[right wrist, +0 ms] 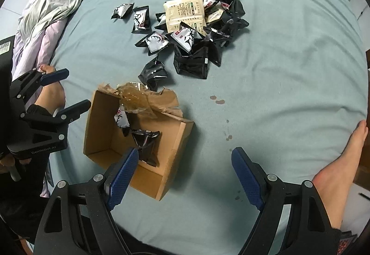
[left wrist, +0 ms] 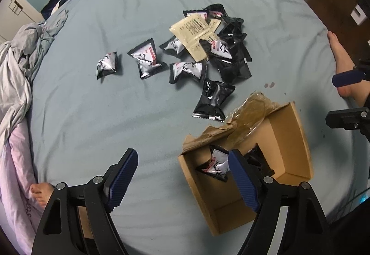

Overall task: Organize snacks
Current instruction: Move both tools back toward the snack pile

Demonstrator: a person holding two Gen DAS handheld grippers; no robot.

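Snack packets point(right wrist: 185, 30) are lying scattered ahead of both grippers, beyond the cardboard box point(right wrist: 101, 121). The nearest black packet point(right wrist: 153, 74) is sitting just past the box's torn flap, closer to the right gripper point(right wrist: 185, 174); both it and the left gripper point(left wrist: 185, 176) are gaping wide, holding nothing

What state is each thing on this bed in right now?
Cardboard box: open, flap torn, two packets inside.
Snack packets: sealed, scattered loose on the sheet.
Beige sachet: lying atop the pile.
Left tongs: open, empty.
Right tongs: open, empty.
Blanket: crumpled.

Glossy black-and-white foil snack packets point(left wrist: 145, 59) lie on a matt, wrinkled blue-grey cloth bedsheet point(left wrist: 92, 116); the torn brown cardboard box point(left wrist: 291, 139) looks dull and rough.
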